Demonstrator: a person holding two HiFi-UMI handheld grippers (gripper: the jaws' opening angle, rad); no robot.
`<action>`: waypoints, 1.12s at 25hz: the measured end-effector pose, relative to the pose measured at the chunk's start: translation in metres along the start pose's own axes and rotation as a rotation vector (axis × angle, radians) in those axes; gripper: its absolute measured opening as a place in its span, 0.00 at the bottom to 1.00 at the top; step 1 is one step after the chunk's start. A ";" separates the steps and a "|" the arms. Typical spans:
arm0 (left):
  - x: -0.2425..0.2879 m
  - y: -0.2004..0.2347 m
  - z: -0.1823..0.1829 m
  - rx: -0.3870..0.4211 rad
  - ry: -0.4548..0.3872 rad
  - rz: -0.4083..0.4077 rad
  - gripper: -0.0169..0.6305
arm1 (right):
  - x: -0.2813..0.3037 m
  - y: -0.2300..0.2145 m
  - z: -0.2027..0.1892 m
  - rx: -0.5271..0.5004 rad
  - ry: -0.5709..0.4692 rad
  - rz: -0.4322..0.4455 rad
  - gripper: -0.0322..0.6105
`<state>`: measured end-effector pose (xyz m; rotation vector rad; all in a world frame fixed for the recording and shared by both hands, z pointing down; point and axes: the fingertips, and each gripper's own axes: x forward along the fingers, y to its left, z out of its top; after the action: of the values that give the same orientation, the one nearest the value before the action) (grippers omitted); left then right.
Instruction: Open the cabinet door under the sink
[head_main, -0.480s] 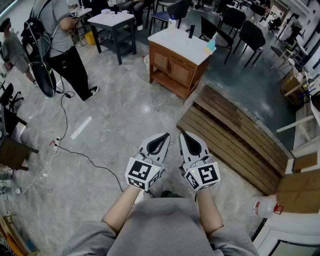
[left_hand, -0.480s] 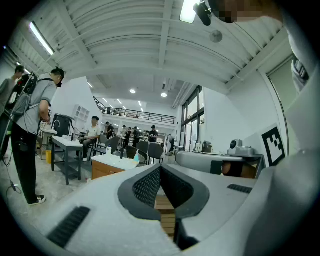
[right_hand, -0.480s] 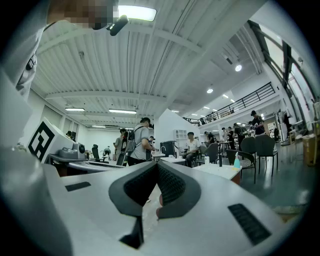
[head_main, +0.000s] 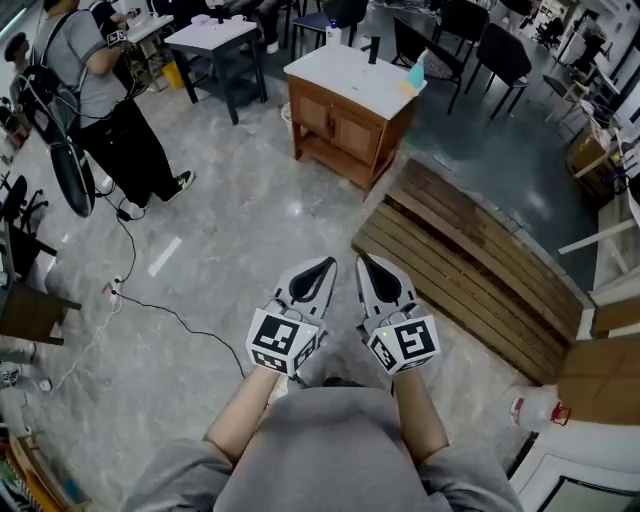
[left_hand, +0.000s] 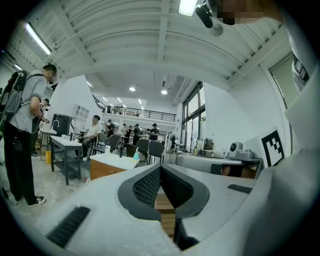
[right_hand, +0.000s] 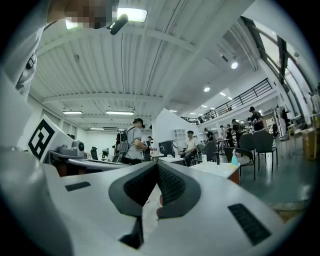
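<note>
Wooden pallet (head_main: 470, 268), standing person (head_main: 98, 95), small table (head_main: 212, 36)

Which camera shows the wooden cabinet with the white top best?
The head view: the cabinet shows whole from above, white top and both doors. The left gripper view shows it small and distant; the right gripper view only its top and a corner.

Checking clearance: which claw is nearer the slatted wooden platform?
Right. The right claw hangs at the wooden platform's left edge; the left claw is farther left.
</note>
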<state>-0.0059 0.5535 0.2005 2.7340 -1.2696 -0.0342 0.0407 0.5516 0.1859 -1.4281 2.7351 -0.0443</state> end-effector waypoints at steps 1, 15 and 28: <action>0.006 -0.001 -0.002 0.000 0.005 0.002 0.04 | 0.000 -0.006 -0.001 0.006 -0.004 0.006 0.06; 0.071 -0.001 -0.007 0.014 0.054 0.029 0.04 | 0.013 -0.073 -0.015 0.076 0.023 0.022 0.06; 0.133 0.078 -0.008 -0.007 0.076 0.003 0.04 | 0.103 -0.104 -0.034 0.101 0.063 0.009 0.06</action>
<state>0.0214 0.4031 0.2224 2.7001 -1.2515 0.0646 0.0652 0.4072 0.2210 -1.4115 2.7451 -0.2274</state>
